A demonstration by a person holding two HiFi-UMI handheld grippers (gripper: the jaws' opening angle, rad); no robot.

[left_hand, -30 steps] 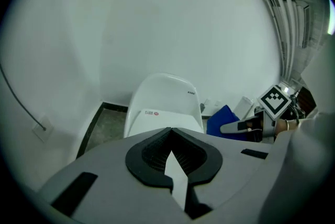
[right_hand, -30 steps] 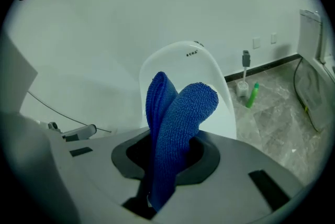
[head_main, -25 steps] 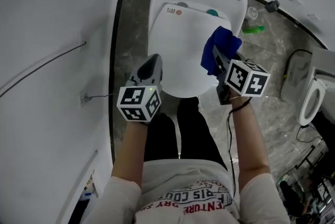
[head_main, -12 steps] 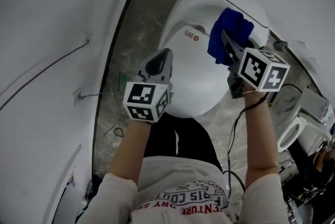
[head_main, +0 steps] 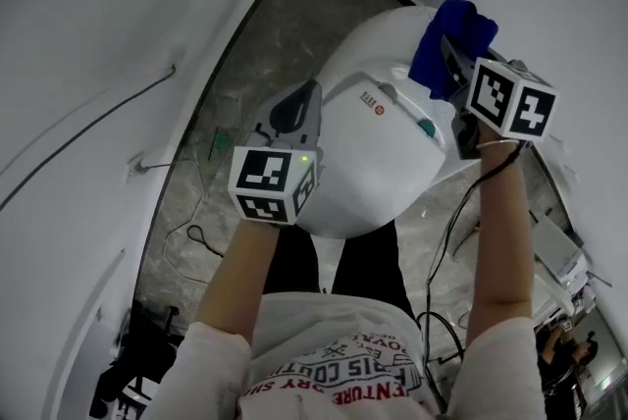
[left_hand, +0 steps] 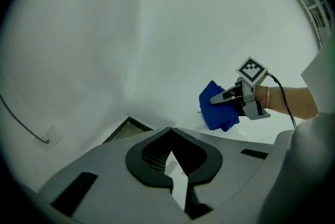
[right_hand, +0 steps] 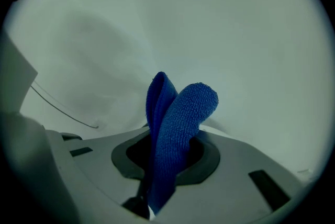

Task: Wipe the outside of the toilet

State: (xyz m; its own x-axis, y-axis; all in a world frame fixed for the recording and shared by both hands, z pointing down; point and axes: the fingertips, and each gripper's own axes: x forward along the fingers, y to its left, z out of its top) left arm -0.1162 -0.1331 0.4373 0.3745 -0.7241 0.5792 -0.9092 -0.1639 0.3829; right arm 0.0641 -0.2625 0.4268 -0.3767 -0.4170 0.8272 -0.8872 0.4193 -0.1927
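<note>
The white toilet [head_main: 378, 163] stands below me with its lid shut, and its tank [head_main: 378, 40] lies at the far end. My right gripper [head_main: 444, 57] is shut on a folded blue cloth [head_main: 449, 40], which rests against the top of the tank at the upper right. The right gripper view has the cloth [right_hand: 175, 129] sticking up out of the right gripper [right_hand: 166, 152], in front of a pale wall. My left gripper [head_main: 294, 110] hovers by the lid's left edge, shut and holding nothing. From the left gripper [left_hand: 171, 138], the cloth [left_hand: 216, 109] shows on the toilet's white top [left_hand: 251, 136].
A white wall [head_main: 88, 35] with a thin cable runs along the left. The grey stone floor [head_main: 250, 65] beside the toilet carries loose cables [head_main: 196, 236]. Dark equipment [head_main: 137, 359] sits at the bottom left. My legs stand right before the bowl.
My right gripper carried the blue cloth from the right side of the lid up to the tank top. My head view swung round. The left gripper stayed by the lid's left side.
</note>
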